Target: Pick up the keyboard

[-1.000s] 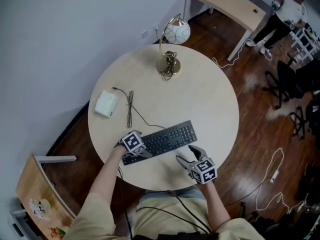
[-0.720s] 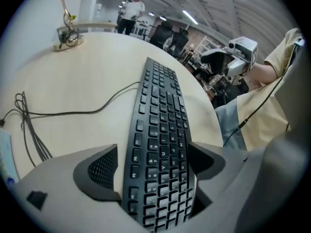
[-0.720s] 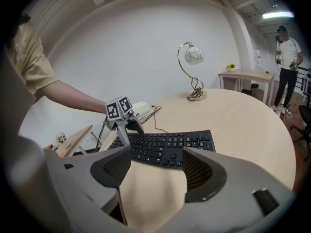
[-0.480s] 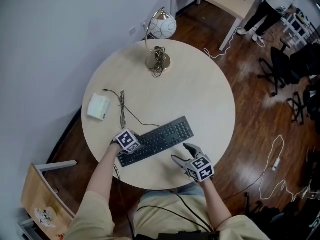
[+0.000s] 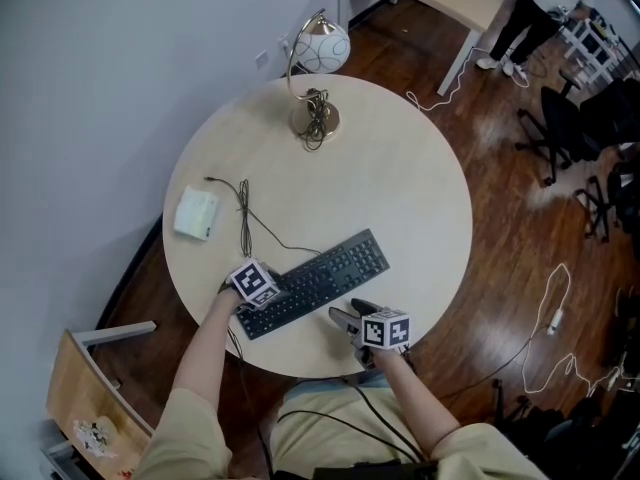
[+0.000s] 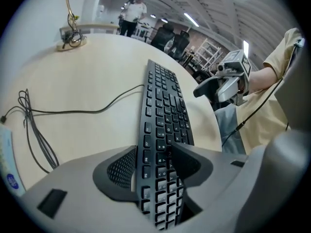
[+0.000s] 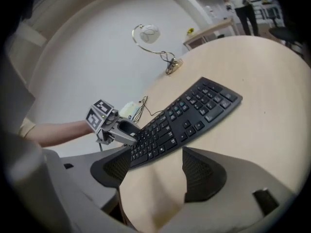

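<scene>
The keyboard [image 5: 314,282] lay flat near the front edge of the round surface [image 5: 390,168]. The left tool [image 6: 154,165] had just been closing and was clamped on the keyboard's left end. The right tool [image 7: 156,171] stood apart, empty. The keyboard was judged light, rigid and long, so both ends need support.

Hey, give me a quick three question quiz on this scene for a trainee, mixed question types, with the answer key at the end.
1. What stands between the jaws of the left gripper? A) nothing B) the keyboard C) a cup
2. True or false: the right gripper is shut on the keyboard.
3. Fill in: near the far edge of the table, in the head view, stands a ____.
Key: 1 B; those jaws have just been closing, with the keyboard's left end between them. 2 False; its jaws stand apart and grip nothing. 3 lamp.
</scene>
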The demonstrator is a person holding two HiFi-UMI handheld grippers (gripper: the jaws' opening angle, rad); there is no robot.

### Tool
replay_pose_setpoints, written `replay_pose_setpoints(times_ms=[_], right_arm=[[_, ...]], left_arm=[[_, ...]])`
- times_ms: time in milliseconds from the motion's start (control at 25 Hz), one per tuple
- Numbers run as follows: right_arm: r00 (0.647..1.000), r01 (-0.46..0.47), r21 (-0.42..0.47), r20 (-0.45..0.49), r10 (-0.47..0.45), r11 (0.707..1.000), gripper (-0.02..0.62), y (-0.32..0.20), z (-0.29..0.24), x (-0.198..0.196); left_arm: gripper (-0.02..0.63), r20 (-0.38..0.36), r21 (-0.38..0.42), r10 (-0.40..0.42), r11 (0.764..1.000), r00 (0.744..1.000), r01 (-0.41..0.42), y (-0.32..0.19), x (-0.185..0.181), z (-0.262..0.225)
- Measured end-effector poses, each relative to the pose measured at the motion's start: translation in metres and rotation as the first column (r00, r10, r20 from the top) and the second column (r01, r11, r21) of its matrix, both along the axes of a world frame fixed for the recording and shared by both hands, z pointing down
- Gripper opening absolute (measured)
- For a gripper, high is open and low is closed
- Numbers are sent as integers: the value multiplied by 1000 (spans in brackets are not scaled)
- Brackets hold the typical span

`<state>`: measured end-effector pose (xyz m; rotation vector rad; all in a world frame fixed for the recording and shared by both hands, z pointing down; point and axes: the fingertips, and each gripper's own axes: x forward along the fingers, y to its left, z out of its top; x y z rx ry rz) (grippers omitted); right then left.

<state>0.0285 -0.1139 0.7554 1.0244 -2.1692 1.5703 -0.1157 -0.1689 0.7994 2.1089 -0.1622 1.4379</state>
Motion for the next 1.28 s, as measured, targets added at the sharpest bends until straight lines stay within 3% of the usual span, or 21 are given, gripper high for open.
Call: replay_pose_setpoints(times_ms=[160, 320, 600, 760, 920, 1000, 1160, 1280], right_arm=[[997, -71, -87, 13, 73, 994, 342, 6, 19, -5], [993, -65, -10, -102, 64, 998, 342, -5, 25, 15], [959, -81, 119, -263, 110, 990, 342, -60, 25, 101], [950, 15, 115, -311, 22, 993, 342, -85, 34, 121], [958, 81, 79, -282, -55, 994, 342, -88, 51, 113], [961, 88, 97, -269, -59, 991, 295, -88, 52, 118], [989, 122, 44, -94, -117, 992, 293, -89, 40, 117], [989, 150, -6, -11, -150, 989, 288, -90, 35, 117]], left_arm=[[196, -25, -1, -29, 1000, 999, 29, 6, 0, -3], [196, -29, 7, -55, 998, 998, 55, 12, 0, 1], [196, -54, 1, -108, 994, 993, 108, 12, -2, 3], [197, -49, 5, -109, 994, 993, 110, 12, -2, 4], [201, -54, 23, -125, 992, 991, 126, 12, -1, 4], [204, -61, 38, -136, 990, 989, 139, 12, 1, 4], [209, -74, 55, -158, 985, 985, 162, 10, 0, 3], [210, -90, 50, -166, 984, 982, 171, 14, 2, 7]])
